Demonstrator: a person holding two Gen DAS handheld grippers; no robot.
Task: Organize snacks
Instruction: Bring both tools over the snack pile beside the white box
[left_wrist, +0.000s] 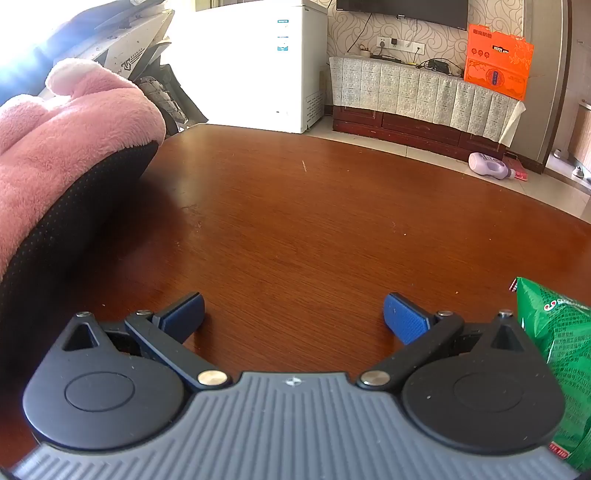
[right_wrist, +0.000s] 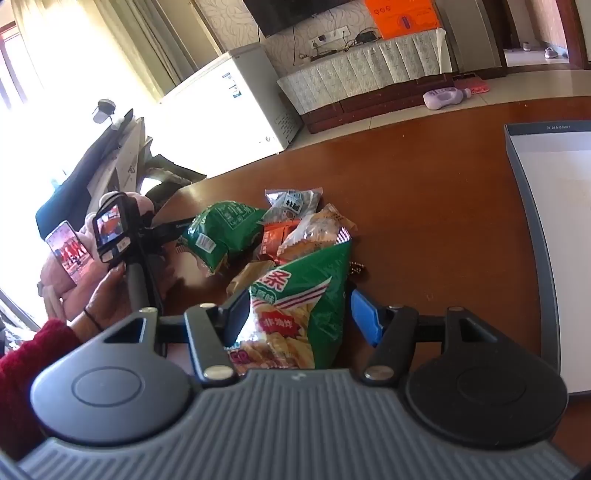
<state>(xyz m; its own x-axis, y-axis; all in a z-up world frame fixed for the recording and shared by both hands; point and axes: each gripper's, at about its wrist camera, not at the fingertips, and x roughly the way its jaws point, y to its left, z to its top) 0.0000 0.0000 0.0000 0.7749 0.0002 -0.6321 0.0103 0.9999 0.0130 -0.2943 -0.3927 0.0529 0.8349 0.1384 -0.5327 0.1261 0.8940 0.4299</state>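
Observation:
A green chip bag (right_wrist: 306, 306) with red and white print stands between the fingers of my right gripper (right_wrist: 299, 317). The black left pad presses its side and the blue right pad sits at its other edge. Behind it lies a pile of snacks: another green bag (right_wrist: 221, 232), a grey clear packet (right_wrist: 295, 203), an orange packet (right_wrist: 275, 236) and a biscuit packet (right_wrist: 314, 232). My left gripper (left_wrist: 293, 317) is wide open over bare wooden table (left_wrist: 295, 221), with nothing between its pads. A green bag (left_wrist: 554, 350) shows at its right edge.
A grey tray with a white inside (right_wrist: 532, 221) lies on the table to the right of the pile. A pink plush item (left_wrist: 55, 166) lies left of the left gripper. A hand (right_wrist: 107, 291) in a red sleeve (right_wrist: 29, 354) holds the other device.

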